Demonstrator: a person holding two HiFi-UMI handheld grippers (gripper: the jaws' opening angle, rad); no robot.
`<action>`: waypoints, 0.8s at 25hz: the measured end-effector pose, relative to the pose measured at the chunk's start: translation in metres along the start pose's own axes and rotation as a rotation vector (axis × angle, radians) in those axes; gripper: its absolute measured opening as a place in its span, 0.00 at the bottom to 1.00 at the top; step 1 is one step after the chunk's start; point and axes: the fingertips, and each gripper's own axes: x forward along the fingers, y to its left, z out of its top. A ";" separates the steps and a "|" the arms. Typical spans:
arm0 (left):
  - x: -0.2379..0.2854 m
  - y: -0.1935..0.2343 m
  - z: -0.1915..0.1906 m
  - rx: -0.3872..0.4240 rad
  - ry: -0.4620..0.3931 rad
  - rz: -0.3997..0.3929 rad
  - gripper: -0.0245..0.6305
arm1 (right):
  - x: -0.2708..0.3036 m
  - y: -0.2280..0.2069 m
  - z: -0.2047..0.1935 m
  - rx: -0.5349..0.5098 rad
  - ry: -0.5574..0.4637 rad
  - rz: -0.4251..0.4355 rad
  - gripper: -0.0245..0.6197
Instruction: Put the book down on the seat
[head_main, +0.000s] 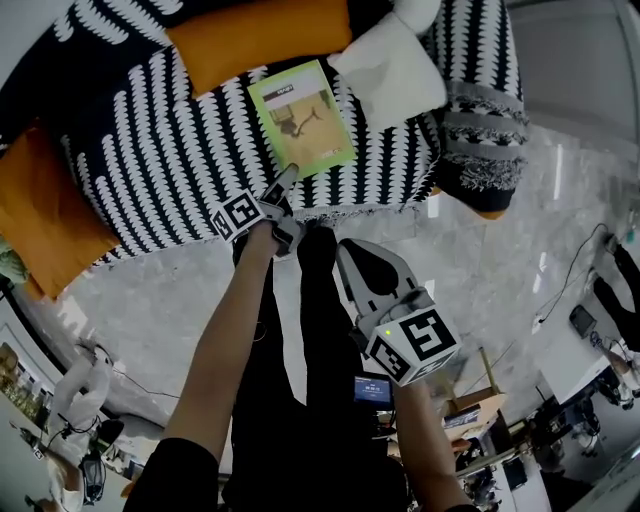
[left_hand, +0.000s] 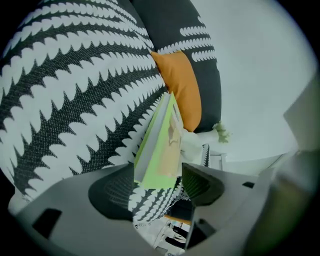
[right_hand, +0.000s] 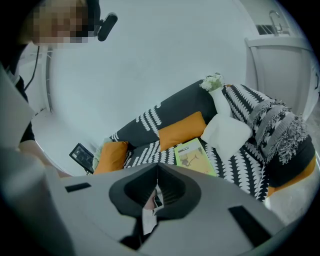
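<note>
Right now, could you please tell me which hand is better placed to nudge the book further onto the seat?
Left, I'd say. The left claw is open at the near corner of the book on the seat. The right claw is shut, back over the floor, clear of the seat.

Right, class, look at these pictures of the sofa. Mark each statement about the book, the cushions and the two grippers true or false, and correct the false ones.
1. The green book lies flat on the black-and-white patterned seat. True.
2. The left gripper is clamped on the book. False: its jaws stand wide apart. The book's near corner sits between them, but the pads do not press on it.
3. The right gripper has its jaws together and holds nothing. True.
4. In the head view, the white cushion lies to the left of the book. False: it lies to the book's right.
</note>
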 end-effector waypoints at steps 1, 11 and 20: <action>-0.001 0.000 0.000 -0.003 -0.001 -0.001 0.49 | 0.000 0.000 0.000 0.001 -0.001 -0.001 0.06; -0.014 -0.020 0.000 0.001 0.017 -0.026 0.49 | -0.006 0.015 0.006 0.004 -0.021 -0.005 0.06; -0.021 -0.019 0.006 -0.037 0.021 -0.027 0.48 | -0.003 0.021 0.005 0.009 -0.038 -0.025 0.06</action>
